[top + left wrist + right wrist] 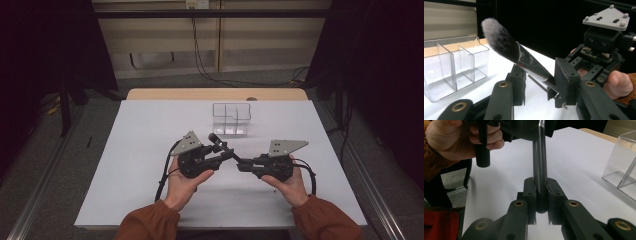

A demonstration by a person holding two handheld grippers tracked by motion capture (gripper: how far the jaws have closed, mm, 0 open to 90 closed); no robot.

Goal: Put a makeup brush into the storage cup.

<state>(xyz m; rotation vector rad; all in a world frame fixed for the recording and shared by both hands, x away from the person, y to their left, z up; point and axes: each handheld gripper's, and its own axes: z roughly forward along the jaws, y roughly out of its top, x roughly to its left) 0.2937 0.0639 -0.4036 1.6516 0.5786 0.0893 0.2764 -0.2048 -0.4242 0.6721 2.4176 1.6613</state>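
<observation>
In the high view, a white table (150, 165) fills the middle of the frame, and a person's two forearms in rust-coloured sleeves (150, 222) come up from the bottom edge. The left hand (187, 182), lower centre, holds the left gripper (225, 154); the right hand (287, 182), just to its right, holds the right gripper (242, 165). The two grippers point toward each other and nearly meet at the centre of the frame, with a makeup brush (225, 147) spanning between them, its bristle end up and to the left. In the left gripper view, the brush (524, 61) slants from a fluffy grey tip at upper left down to lower centre, passing between the left gripper's (539, 87) jaws; these stand apart, and the right jaw looks to touch the handle, but whether they grip it cannot be told. The other gripper (556, 96) meets the brush's lower end there. In the right gripper view, the dark handle (540, 170) stands upright at centre, its rounded end clamped between the right gripper's (541, 195) closed jaws. A clear box (231, 119) with dividers sits on the table above centre in the high view, apart from the grippers.
</observation>
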